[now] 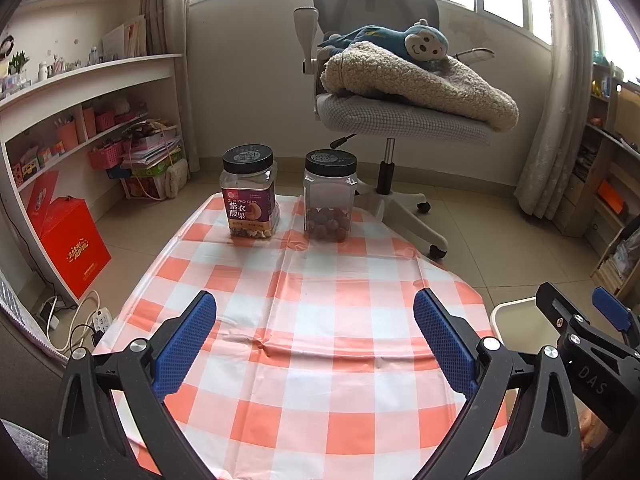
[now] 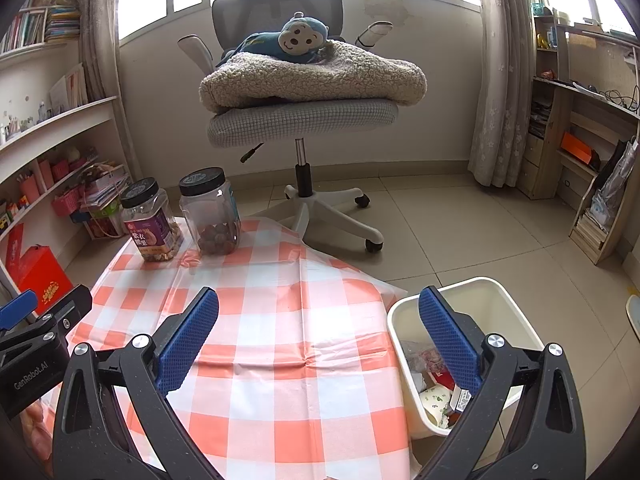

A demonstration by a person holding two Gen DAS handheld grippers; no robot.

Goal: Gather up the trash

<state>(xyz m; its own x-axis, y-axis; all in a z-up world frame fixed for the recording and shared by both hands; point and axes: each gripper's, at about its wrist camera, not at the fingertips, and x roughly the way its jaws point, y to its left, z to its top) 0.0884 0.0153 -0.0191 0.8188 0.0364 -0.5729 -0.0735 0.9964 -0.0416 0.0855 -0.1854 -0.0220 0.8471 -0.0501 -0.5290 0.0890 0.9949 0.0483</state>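
A cream waste bin (image 2: 500, 300) stands on the floor off the table's right edge, holding wrappers and paper scraps (image 2: 434, 384); in the left wrist view only its rim (image 1: 516, 308) shows. My right gripper (image 2: 318, 320) is open, hovering over the table's right edge and the bin, nothing between its blue pads. My left gripper (image 1: 314, 324) is open above the orange-and-white checked tablecloth (image 1: 312, 280), empty too. The right gripper (image 1: 580, 320) shows at the right of the left wrist view, and the left gripper (image 2: 36, 320) at the left of the right wrist view.
Two black-lidded clear jars stand at the table's far end: a labelled nut jar (image 1: 249, 192) and a jar of round brown fruits (image 1: 330, 196). An office chair (image 2: 304, 120) with a blanket and monkey toy is behind. Shelves (image 1: 80, 92) and a red box (image 1: 70, 244) sit left.
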